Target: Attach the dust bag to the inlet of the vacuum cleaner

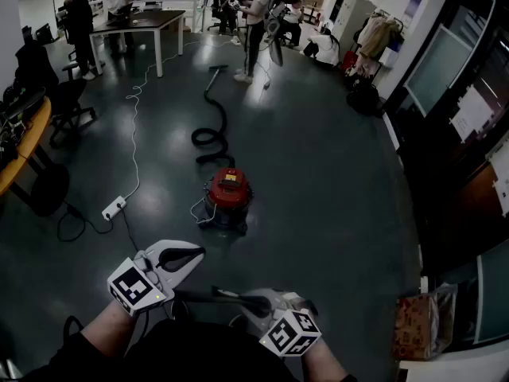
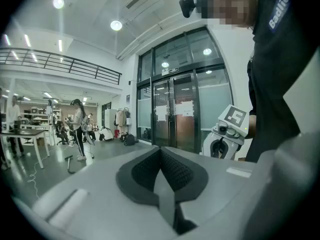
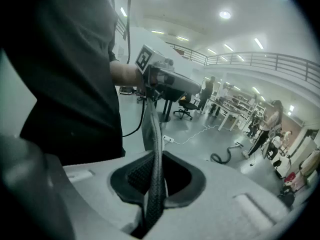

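Observation:
The red vacuum cleaner [image 1: 227, 194] stands on the dark floor ahead of me, its black hose [image 1: 212, 126] coiling away behind it. The dust bag [image 1: 215, 295] shows edge-on as a thin dark strip stretched between my two grippers, close to my body. My left gripper [image 1: 189, 256] is shut, with a thin grey edge of the dust bag [image 2: 166, 194] pinched deep between its pads. My right gripper [image 1: 258, 302] is shut on the other end of the dust bag [image 3: 152, 134], which rises from its jaws toward the left gripper [image 3: 172, 84]. Both grippers are well short of the vacuum cleaner.
A white power strip [image 1: 114, 208] and its cable lie on the floor left of the vacuum cleaner. A desk [image 1: 135, 24] and several people stand at the far end. Glass doors [image 2: 175, 114] and a cardboard box [image 1: 421, 321] are on the right.

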